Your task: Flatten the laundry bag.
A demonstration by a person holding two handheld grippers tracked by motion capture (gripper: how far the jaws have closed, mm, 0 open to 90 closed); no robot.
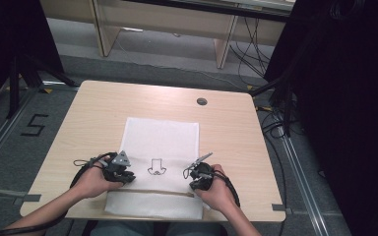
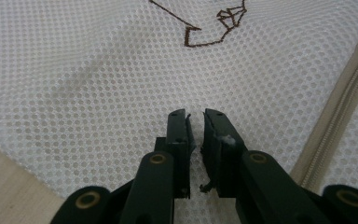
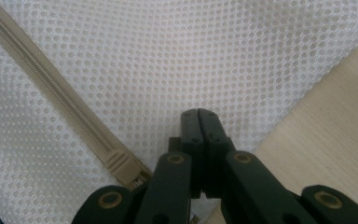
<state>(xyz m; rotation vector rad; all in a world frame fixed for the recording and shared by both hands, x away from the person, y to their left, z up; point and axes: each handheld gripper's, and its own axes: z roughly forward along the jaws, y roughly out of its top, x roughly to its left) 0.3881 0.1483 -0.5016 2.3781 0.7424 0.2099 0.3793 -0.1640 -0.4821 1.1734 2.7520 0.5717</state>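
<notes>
Forearms: came in from the bottom edge of the high view, one pair of tongs in each hand.
Left tongs (image 1: 124, 175): rested on the left part of the mesh bag; in the left gripper view the jaws stood nearly together with a narrow gap, mesh beneath them; a pinch of fabric could not be told.
Right tongs (image 1: 196, 184): pressed together; in the right gripper view the jaws met with no gap, over the mesh near its right edge, close to the zipper pull (image 3: 121, 169).
Mesh bag (image 1: 161, 135): white, flat on the tabletop (image 1: 93, 105), at the middle and reaching to the near edge, between the two hands.
Zipper (image 1: 147, 192): beige strip across the bag's near end; seen running diagonally in both gripper views.
Printed mark (image 1: 156, 168): small dark line drawing on the bag, between the two tongs.
Tabletop: pale wood, a round grommet (image 1: 202, 102) near the far edge.
</notes>
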